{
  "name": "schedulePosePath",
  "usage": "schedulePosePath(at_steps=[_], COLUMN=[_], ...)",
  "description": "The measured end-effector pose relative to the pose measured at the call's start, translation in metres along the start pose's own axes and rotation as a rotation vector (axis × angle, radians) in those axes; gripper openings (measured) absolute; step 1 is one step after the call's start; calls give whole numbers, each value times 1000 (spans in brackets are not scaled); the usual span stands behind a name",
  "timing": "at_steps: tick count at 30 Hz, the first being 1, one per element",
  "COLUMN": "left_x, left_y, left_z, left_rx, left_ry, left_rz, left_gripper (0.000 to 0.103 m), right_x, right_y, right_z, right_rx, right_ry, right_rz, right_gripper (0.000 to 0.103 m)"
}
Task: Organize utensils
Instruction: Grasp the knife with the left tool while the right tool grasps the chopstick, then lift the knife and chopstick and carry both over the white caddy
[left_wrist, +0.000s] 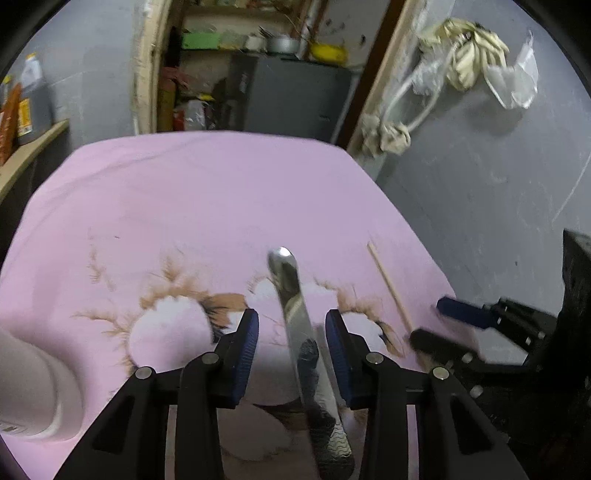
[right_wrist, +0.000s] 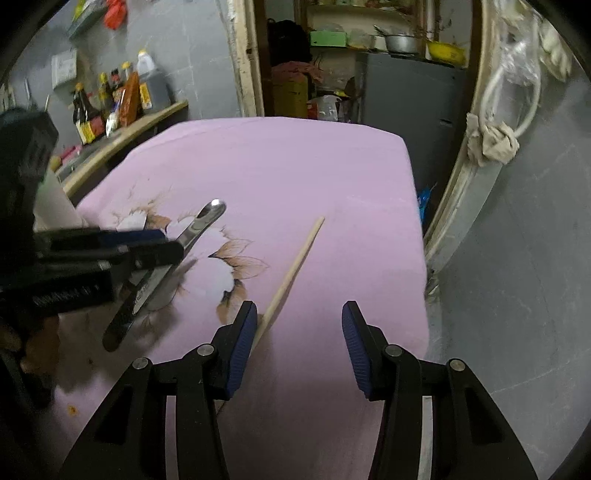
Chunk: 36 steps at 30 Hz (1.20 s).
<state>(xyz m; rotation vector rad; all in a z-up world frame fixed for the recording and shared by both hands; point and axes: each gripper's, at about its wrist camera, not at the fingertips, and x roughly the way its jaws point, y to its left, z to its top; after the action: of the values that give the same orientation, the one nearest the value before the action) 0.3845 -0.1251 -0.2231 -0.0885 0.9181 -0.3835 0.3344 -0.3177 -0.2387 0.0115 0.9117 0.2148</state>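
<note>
Low in the left wrist view, the left gripper (left_wrist: 291, 350) stands with its blue pads either side of a steel knife (left_wrist: 306, 354) without pressing on it: a clear gap shows on each side, so the claw is released, apparently straddling the flat handle to line up a pinch across its narrow width. The knife runs from the bottom centre of that frame up to mid-frame, lying on the pink cloth (left_wrist: 207, 199), rounded tip pointing away. In the right wrist view the right gripper (right_wrist: 300, 350) is likewise unclenched near the bottom of the frame; a wooden chopstick (right_wrist: 295, 266) slants from the middle of the frame down to the left pad, whether touching it I cannot tell. Neither utensil is held. A pale cylindrical container (left_wrist: 33, 387) sits at the lower left of the left view, possibly where utensils belong.
</note>
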Motion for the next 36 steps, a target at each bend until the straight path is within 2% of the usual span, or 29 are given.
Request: schedulePosePath(at_steps=[6,12,15,19,25,27,29,32,36], left_x=[9,17,20,20,18,18,19,20,21], left_y=[-14,-24,-30,-28,-25,-23,-24,-29,-30], left_z=[0,7,8,10,11,12,13,12,12], left_rx=[81,144,196,189,206,200,200,216,185], left_ry=[46,74,75,72,110,121,125,127,113], left_rz=[41,91,143,163,170,161,161,181,172], left_gripper=[31,30,28,21,20,20,20,19,16], right_x=[9,25,34,37,40,38,35,34,36], right_y=[-23,-18,-11,-4,12,15,16,12,-2], right_z=[4,16,19,21,32,32,31,30,33], right_rx=[72,63,46,22,-51,-53,-39,-3,98], right_ry=[-14,-16,13,33,86,83,78,82,113], right_rz=[48,72,77,61,-9,-7,3,19,55], right_gripper=[43,43,34,34,34,18,12,10,4])
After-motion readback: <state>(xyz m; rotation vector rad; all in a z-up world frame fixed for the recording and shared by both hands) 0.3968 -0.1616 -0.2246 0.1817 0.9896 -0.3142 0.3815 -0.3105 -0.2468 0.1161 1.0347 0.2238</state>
